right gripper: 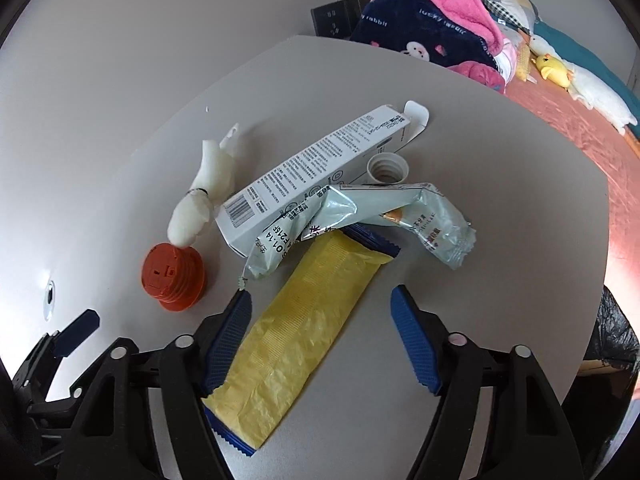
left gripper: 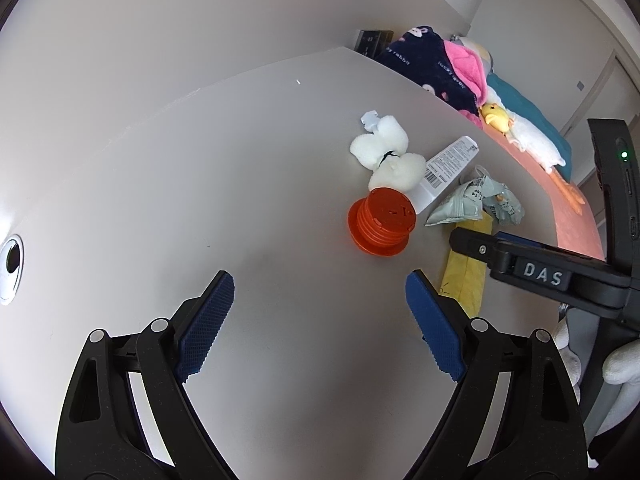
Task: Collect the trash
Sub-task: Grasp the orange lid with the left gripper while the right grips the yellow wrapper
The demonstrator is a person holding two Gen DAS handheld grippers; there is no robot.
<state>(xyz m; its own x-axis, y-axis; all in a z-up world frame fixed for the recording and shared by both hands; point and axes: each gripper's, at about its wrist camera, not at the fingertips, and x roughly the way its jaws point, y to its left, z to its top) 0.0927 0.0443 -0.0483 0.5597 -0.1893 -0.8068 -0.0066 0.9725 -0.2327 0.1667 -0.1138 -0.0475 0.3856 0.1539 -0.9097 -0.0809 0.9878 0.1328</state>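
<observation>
On a pale grey table [right gripper: 520, 208]: yellow wrapper [right gripper: 304, 332] between the parted jaws of the right gripper [right gripper: 322, 298], not pinched; green-grey wrapper [right gripper: 360, 216], white carton [right gripper: 316, 172], orange cap [right gripper: 172, 276]; left gripper [left gripper: 320, 280] gaping, empty; bed [right gripper: 580, 120] beyond

We see a pale grey table [right gripper: 500, 208]; on it an orange ribbed cap [right gripper: 173, 276]; a yellow wrapper [right gripper: 304, 332] with dark blue ends; a pale green wrapper [right gripper: 360, 208] with dark print; a white box [right gripper: 312, 168] with black text and a barcode; white foam [right gripper: 204, 196]; a navy blanket [right gripper: 424, 36] with pink lining beyond.
</observation>
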